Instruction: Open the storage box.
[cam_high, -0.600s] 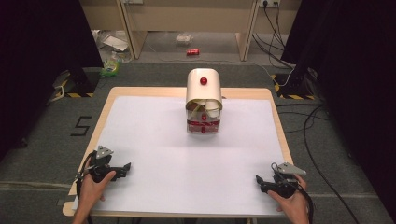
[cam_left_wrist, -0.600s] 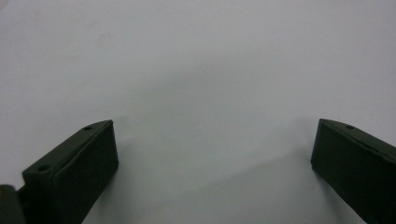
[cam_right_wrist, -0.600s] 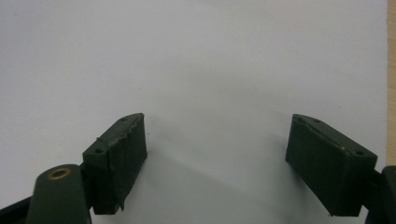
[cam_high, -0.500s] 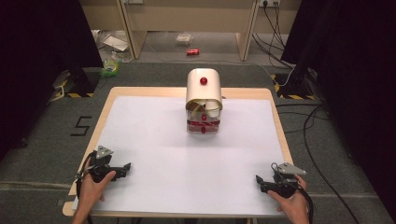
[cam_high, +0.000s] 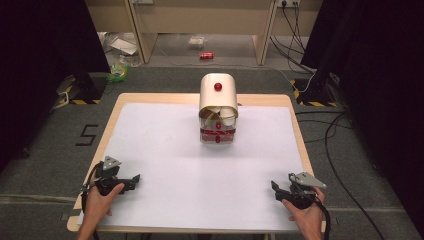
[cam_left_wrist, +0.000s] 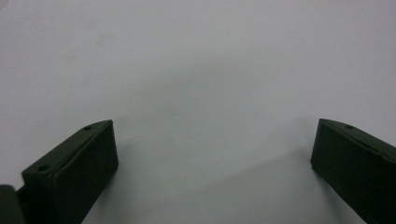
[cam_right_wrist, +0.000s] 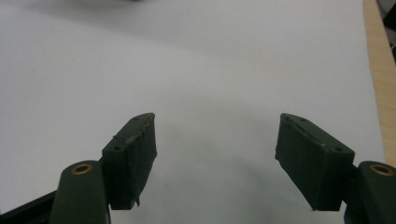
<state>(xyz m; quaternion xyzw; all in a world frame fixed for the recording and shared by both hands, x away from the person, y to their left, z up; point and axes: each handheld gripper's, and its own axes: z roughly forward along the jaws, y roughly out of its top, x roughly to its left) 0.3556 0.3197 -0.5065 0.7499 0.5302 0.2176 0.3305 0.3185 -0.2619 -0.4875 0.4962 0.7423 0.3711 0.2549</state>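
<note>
A cream, dome-topped container (cam_high: 218, 107) with a red knob stands at the far middle of the table; its open front shows pale pieces above a clear, red-trimmed base. My left gripper (cam_high: 134, 180) rests near the front left corner, held by a hand, its jaws wide apart over bare white surface (cam_left_wrist: 205, 93). My right gripper (cam_high: 276, 189) sits near the front right corner, also open, with nothing between its fingers (cam_right_wrist: 130, 154). Both are far from the container.
A white sheet (cam_high: 200, 165) covers the wooden table (cam_high: 295, 107). The table's wooden edge (cam_right_wrist: 380, 84) runs along the right of the right gripper view. Cables, a red can (cam_high: 206, 55) and litter lie on the floor behind.
</note>
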